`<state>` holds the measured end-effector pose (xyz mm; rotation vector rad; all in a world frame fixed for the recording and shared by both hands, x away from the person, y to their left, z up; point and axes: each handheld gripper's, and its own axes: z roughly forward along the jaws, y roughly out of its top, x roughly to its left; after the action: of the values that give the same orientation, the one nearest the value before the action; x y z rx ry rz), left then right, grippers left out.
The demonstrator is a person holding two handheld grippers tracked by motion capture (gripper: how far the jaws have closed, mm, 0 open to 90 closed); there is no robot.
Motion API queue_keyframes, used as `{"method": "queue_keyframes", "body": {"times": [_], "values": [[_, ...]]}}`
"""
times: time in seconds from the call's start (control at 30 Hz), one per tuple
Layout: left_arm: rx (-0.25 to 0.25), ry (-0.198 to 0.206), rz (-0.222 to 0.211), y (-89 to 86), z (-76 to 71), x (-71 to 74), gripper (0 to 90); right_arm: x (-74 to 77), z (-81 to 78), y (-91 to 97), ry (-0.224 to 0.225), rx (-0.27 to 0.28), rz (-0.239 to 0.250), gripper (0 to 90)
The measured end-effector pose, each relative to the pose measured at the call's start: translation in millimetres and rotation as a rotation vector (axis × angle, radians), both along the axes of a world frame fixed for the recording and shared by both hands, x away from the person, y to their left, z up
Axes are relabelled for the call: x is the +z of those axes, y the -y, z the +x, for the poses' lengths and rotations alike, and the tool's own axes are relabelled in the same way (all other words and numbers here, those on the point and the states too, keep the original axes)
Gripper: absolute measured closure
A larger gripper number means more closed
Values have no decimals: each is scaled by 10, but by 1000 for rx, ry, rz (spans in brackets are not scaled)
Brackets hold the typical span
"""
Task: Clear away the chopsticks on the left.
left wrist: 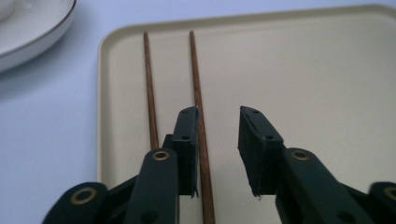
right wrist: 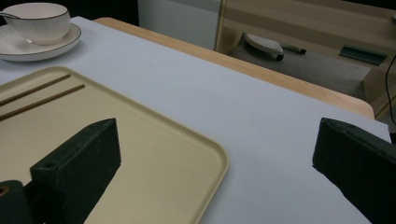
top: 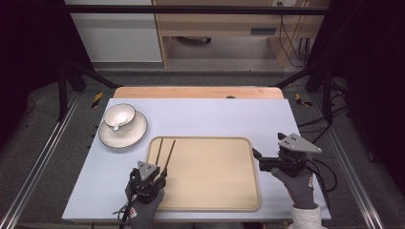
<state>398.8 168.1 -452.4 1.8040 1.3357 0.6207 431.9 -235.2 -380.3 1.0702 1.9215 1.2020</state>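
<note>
Two brown chopsticks (top: pixel 165 151) lie side by side along the left part of a beige tray (top: pixel 205 139). My left gripper (top: pixel 161 175) hovers low over their near ends. In the left gripper view its jaws (left wrist: pixel 219 112) stand apart. The right chopstick (left wrist: pixel 195 74) runs along the inner edge of the left jaw, and the left chopstick (left wrist: pixel 148 79) lies outside it. Neither pad presses on a stick. My right gripper (top: pixel 258 160) is at the tray's right edge, wide open (right wrist: pixel 217 126) with nothing between its fingers.
A white cup (top: pixel 119 116) with a spoon in it stands on a white saucer (top: pixel 129 136) at the table's back left, beyond the tray corner. The tray rim (right wrist: pixel 219 163) rises slightly above the pale blue tabletop (top: pixel 215 114).
</note>
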Motion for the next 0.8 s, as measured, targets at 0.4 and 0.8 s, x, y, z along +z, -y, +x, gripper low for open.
{"method": "queue_keyframes", "body": {"times": [0.4, 0.8], "values": [[-201, 99, 35, -263, 188, 557, 355, 11, -10, 41, 4, -11, 5, 8], [-238, 124, -22, -680, 149, 493, 228, -1, 1, 74, 0, -16, 0, 5]]}}
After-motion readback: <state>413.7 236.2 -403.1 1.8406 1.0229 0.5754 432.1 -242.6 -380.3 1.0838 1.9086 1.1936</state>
